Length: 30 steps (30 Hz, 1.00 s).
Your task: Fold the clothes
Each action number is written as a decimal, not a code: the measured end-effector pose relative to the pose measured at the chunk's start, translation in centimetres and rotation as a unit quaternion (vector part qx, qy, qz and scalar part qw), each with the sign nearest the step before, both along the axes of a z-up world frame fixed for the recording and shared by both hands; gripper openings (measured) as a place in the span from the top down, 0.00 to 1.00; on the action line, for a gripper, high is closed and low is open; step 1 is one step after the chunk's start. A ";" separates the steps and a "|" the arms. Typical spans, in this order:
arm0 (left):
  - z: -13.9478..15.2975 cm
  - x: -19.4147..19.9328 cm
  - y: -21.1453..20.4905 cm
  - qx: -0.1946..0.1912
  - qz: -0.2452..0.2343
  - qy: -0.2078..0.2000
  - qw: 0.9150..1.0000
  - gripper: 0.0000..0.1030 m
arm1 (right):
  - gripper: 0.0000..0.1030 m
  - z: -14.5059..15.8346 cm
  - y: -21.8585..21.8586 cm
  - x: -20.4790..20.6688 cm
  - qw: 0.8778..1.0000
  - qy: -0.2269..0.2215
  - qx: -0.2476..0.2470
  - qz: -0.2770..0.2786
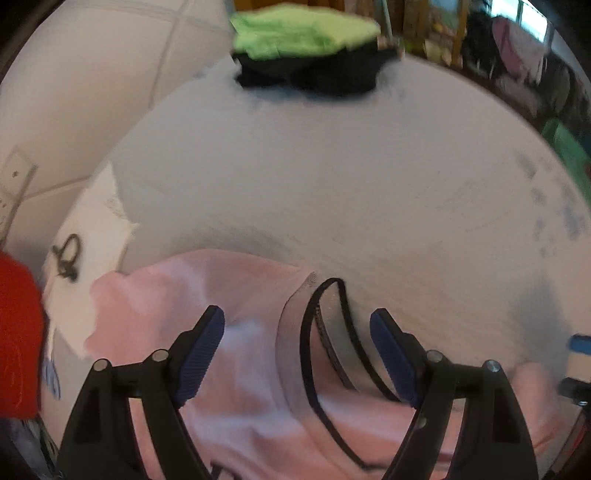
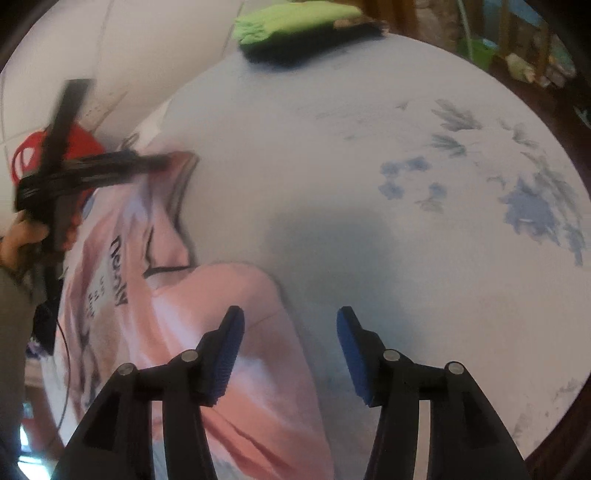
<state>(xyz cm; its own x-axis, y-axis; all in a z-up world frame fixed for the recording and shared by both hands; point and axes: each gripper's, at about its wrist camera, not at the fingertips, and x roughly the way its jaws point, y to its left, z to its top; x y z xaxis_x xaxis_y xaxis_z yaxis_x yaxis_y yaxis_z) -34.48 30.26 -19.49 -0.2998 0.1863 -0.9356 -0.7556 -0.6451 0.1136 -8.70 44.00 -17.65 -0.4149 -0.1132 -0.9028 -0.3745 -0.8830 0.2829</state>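
A pink shirt [image 1: 236, 369] with a black-trimmed neckline [image 1: 314, 332] lies on the white, blue-flowered bed sheet [image 1: 332, 184]. My left gripper [image 1: 297, 354] is open just above the collar, holding nothing. In the right wrist view the pink shirt [image 2: 229, 362] with black lettering lies at lower left. My right gripper [image 2: 290, 354] is open over the shirt's right edge, empty. The left gripper [image 2: 110, 166] shows there at the far end of the shirt, blurred.
A folded stack of green [image 1: 299, 33] and black clothes [image 1: 314, 74] lies at the far side of the bed. A red item [image 1: 18, 339] sits at the left edge. A white tiled wall [image 1: 92, 74] is at the left. Cluttered room at right.
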 end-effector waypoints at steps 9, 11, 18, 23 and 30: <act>2.6 -0.4 -8.5 0.085 0.105 0.045 0.990 0.97 | 0.97 -1.7 -5.0 -2.4 0.997 -0.011 0.052 0.055; 3.7 -0.4 -11.3 0.111 0.136 0.061 0.983 0.97 | 0.95 -1.2 -6.1 -2.1 0.996 0.009 0.060 0.069; 4.0 1.2 -21.4 0.124 0.228 0.049 0.964 0.97 | 0.91 3.8 -12.2 4.3 0.959 0.086 -0.010 0.270; 1.5 2.5 -24.5 0.107 0.226 -0.006 0.968 0.96 | 0.76 0.7 -10.8 6.0 0.973 0.016 -0.019 0.230; 2.0 4.1 -26.1 0.132 0.230 0.011 0.964 0.23 | 0.60 3.5 -12.7 5.2 0.962 0.074 -0.013 0.263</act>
